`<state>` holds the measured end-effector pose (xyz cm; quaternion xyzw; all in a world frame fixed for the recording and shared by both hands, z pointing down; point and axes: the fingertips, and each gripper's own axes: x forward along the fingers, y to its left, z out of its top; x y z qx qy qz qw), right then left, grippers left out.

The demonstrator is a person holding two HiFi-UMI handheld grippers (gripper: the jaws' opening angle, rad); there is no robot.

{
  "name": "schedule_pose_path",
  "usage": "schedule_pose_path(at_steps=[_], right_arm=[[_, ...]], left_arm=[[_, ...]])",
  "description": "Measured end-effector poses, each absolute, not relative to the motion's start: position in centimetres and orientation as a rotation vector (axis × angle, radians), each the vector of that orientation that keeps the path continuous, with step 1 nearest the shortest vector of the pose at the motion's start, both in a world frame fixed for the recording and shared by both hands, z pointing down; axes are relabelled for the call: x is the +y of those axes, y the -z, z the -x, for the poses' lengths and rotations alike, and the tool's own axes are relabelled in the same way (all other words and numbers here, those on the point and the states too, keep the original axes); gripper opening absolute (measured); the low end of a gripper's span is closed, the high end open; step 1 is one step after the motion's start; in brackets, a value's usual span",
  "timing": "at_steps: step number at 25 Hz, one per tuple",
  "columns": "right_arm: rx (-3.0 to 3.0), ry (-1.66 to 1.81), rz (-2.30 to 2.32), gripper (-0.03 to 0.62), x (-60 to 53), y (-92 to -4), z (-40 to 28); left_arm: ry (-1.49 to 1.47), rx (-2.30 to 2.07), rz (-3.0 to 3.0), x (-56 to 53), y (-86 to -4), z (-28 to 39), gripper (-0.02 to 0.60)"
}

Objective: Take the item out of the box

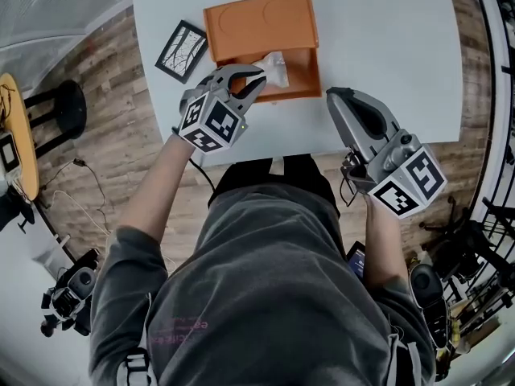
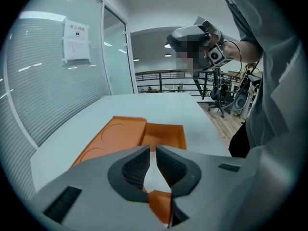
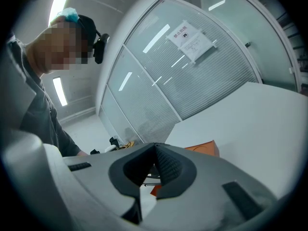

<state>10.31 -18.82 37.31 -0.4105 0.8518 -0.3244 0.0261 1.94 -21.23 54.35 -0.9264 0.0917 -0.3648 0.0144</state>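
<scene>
An orange box [image 1: 304, 77] stands open on the white table [image 1: 386, 47], its lid [image 1: 259, 22] folded back flat. A white crumpled wrapped item [image 1: 275, 65] lies inside, toward the front. My left gripper [image 1: 259, 81] reaches over the box's front left rim, its tips right at the item. In the left gripper view the left gripper [image 2: 153, 150] has its jaws a narrow slit apart, and the white item [image 2: 153, 179] shows in the gap low down, with the box [image 2: 163, 134] beyond. My right gripper [image 1: 334, 95] hovers right of the box, shut and empty; its jaws also meet in the right gripper view [image 3: 155, 148].
A black card with white line markings [image 1: 182, 51] lies on the table left of the box. The table's front edge runs just under both grippers, with wooden floor below. A dark stool [image 1: 60, 107] stands far left. A glass wall [image 2: 53, 95] runs along the table's far side.
</scene>
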Motion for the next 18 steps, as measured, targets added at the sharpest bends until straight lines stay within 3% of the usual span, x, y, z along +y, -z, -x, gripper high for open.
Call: schedule_pose_path(at_steps=[7, 18], right_arm=[[2.609, 1.015, 1.294, 0.005, -18.8, -37.9, -11.1], [2.575, 1.058, 1.318, 0.005, -18.3, -39.5, -11.8]], left_arm=[[1.217, 0.258, 2.836, -21.5, -55.8, -1.9, 0.083], [1.402, 0.178, 2.768, -21.2, -59.5, -1.4, 0.192]])
